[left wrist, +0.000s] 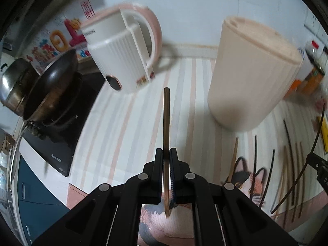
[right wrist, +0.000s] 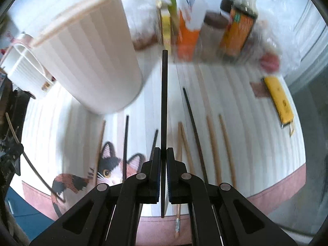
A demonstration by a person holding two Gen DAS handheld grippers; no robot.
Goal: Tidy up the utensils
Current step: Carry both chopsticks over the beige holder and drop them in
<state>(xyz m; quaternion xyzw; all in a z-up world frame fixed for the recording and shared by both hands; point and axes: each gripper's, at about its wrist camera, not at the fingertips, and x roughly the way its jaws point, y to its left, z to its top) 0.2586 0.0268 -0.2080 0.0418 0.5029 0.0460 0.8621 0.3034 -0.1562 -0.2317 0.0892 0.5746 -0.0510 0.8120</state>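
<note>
With each hand clamping one chopstick, keep both vertical for the drop. Left gripper (left wrist: 166, 153) pinches a wooden chopstick (left wrist: 166, 119); beige holder (left wrist: 252, 71) sits at 1 o'clock. Right gripper (right wrist: 163, 153) pinches a black chopstick (right wrist: 164, 94); holder at 10 o'clock. Judgement: align tips over the rim before releasing. Striped cat mat (right wrist: 256, 123) carries loose chopsticks (right wrist: 213, 141); condiment bottles (right wrist: 237, 26) at 1 o'clock.
</note>
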